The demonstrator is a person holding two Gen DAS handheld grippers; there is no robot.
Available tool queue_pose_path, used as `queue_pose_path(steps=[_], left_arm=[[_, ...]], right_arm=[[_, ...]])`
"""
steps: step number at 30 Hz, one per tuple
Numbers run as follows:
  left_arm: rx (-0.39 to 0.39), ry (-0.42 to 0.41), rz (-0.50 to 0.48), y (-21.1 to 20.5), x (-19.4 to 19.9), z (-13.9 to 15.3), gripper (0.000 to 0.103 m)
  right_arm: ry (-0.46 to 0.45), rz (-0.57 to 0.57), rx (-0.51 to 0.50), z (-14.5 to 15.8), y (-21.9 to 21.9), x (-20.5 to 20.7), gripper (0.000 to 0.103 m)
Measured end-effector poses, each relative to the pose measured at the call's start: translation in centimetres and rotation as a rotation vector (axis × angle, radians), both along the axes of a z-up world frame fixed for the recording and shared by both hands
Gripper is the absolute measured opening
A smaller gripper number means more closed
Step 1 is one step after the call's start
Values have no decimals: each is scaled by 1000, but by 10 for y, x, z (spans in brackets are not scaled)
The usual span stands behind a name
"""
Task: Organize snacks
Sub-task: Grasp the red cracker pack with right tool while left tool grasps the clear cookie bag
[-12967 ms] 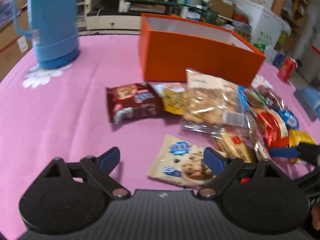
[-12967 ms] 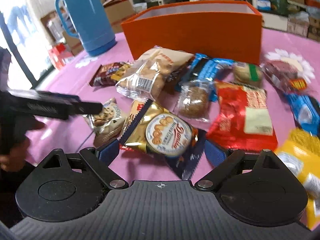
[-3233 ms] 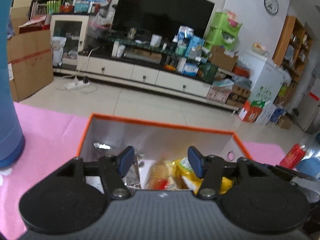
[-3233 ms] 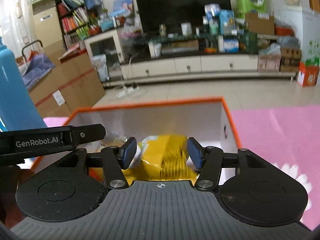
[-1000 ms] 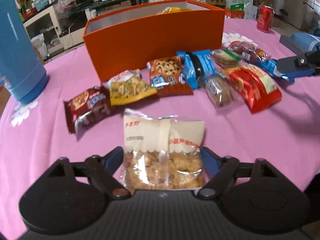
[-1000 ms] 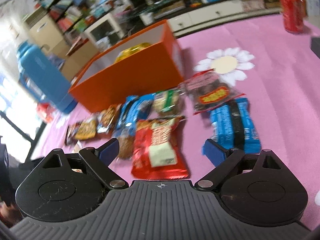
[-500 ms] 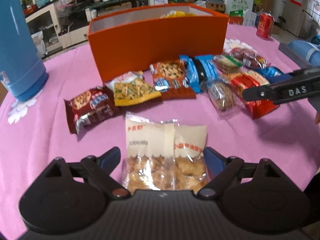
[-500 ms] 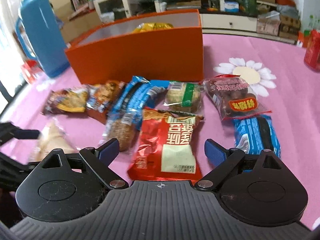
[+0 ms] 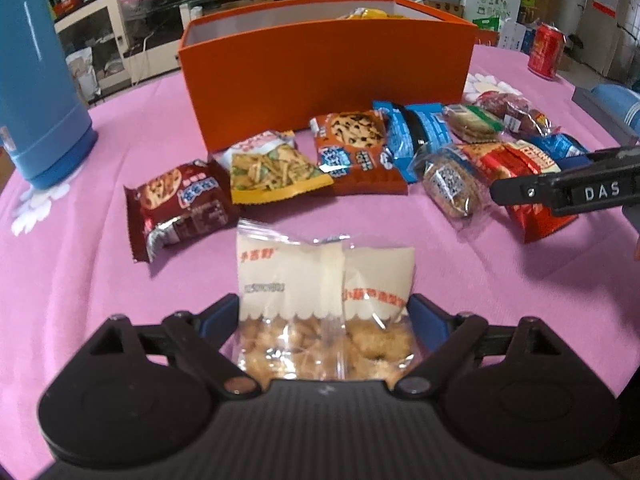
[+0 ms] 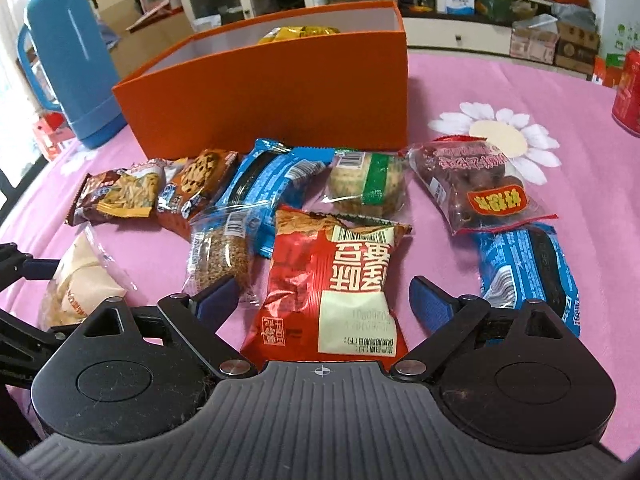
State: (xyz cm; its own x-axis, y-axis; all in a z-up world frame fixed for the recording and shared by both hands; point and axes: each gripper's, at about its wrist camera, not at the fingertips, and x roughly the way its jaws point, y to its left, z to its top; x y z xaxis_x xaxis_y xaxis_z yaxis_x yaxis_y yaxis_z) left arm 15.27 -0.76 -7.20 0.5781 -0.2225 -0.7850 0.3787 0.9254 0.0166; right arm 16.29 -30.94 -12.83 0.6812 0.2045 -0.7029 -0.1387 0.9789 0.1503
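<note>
An orange box [image 9: 328,64] stands at the back of the pink table, with yellow packets inside [image 10: 300,34]. Several snack packets lie in a row in front of it. My left gripper [image 9: 324,316] is open around a clear packet of fried snacks [image 9: 324,300] that lies on the cloth; its blue pads sit at the packet's sides. My right gripper [image 10: 322,296] is open around a red packet [image 10: 332,280]. The box also shows in the right wrist view [image 10: 272,92].
A blue thermos [image 9: 36,72] stands at the left. A red can [image 9: 546,50] stands at the back right. Brown [image 9: 180,204], yellow [image 9: 272,168], orange [image 9: 356,152] and blue [image 10: 528,276] packets lie around. The right gripper's finger [image 9: 568,194] reaches in from the right.
Both grippers have come back from the box to the table. My left gripper has closed in on the clear packet; my right gripper has moved over the red packet.
</note>
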Motion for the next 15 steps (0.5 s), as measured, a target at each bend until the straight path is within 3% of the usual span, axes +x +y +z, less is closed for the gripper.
queue_pose_path(steps=[6, 8, 9, 15], left_arm=[[-17, 11, 9, 2, 1, 0, 89], [-16, 5, 6, 2, -1, 0, 87], [-9, 1, 3, 1, -2, 0, 87], [6, -8, -5, -1, -6, 2, 83]], right_arm=[[-15, 11, -50, -1, 3, -2, 72], [-18, 17, -67, 0, 2, -5, 56], [-16, 24, -67, 1, 2, -7, 52], [3, 57, -84, 4, -3, -33, 50]])
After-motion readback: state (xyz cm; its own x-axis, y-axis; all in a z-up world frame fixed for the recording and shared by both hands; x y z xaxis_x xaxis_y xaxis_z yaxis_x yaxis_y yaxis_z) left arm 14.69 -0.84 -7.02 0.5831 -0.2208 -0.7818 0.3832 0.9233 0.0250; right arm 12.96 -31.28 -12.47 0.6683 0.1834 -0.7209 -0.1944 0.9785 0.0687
